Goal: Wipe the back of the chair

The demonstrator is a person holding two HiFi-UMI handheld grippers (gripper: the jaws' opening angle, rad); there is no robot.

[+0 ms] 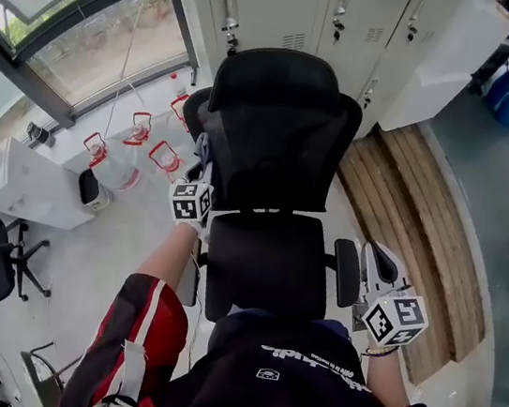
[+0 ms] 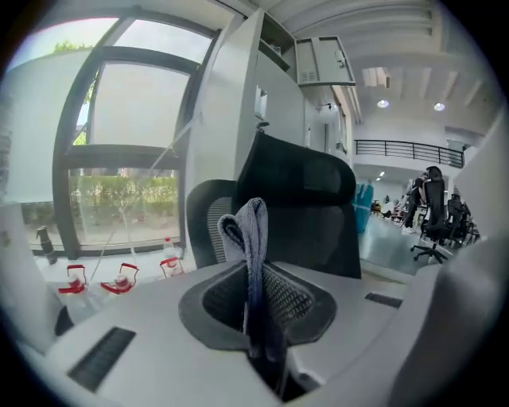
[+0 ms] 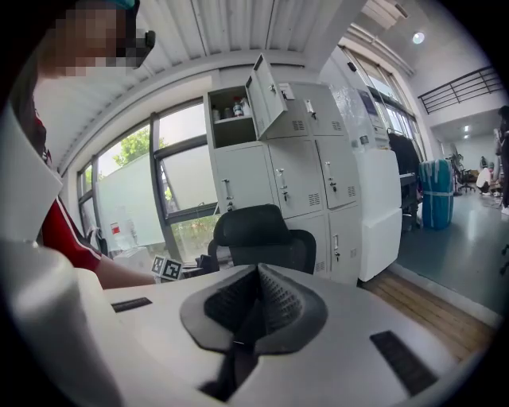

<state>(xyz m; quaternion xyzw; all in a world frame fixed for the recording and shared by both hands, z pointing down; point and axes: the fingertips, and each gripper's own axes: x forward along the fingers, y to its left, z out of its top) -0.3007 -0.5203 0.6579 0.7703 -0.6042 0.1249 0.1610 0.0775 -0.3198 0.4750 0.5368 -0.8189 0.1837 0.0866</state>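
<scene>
Head view puts the left gripper (image 1: 198, 172) at nine o'clock of the chair back (image 1: 280, 126), jaws pinched on a grey cloth (image 2: 250, 238). The cloth is soft and light, so it is best kept clamped at its fold. The back looks springy and the chair may swivel under pressure. The right gripper (image 1: 382, 269), at four o'clock by the armrest (image 1: 346, 273), is closed with nothing in it.

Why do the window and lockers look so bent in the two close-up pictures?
Left gripper view: a wide-angle lens bows the dark window frame and darkens the corners; the grey folded cloth near it looks soft. Right gripper view: white metal lockers curve likewise. Head view: straighter lines, black office chair evenly lit.
</scene>
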